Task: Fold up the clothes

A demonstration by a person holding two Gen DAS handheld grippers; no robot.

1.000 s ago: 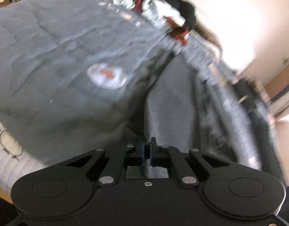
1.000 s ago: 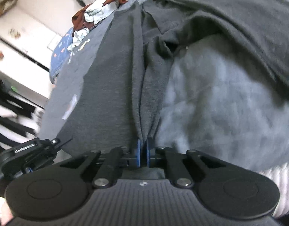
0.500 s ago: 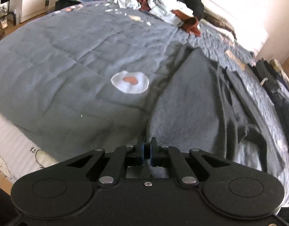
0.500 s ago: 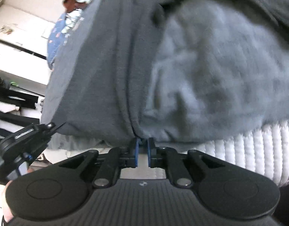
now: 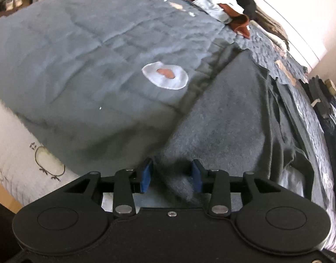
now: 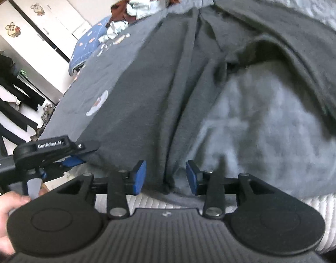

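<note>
A dark grey garment (image 5: 238, 118) (image 6: 159, 92) lies spread lengthwise on the blue-grey quilt (image 5: 91, 54), its near hem at the bed's edge. My left gripper (image 5: 171, 176) has its jaws opening; the hem's corner lies loose between the blue pads (image 5: 146, 175) without being pressed. My right gripper (image 6: 165, 176) is opening too, with a fold of the same hem lying slack between its pads (image 6: 139, 176). The left gripper (image 6: 65, 153) shows at the left of the right wrist view, held by a hand (image 6: 6, 208).
A heap of white, rust and black clothes (image 5: 214, 2) (image 6: 150, 2) lies at the bed's far end. A white patch with a pink spot (image 5: 165, 76) marks the quilt. White mattress (image 5: 12, 140) shows below the quilt. White wardrobes (image 6: 36, 22) stand left; dark clothes (image 5: 328, 109) lie right.
Both grippers were shut on the garment's hem and have now opened, letting it drop onto the bed edge. The garment has settled flat on the quilt.
</note>
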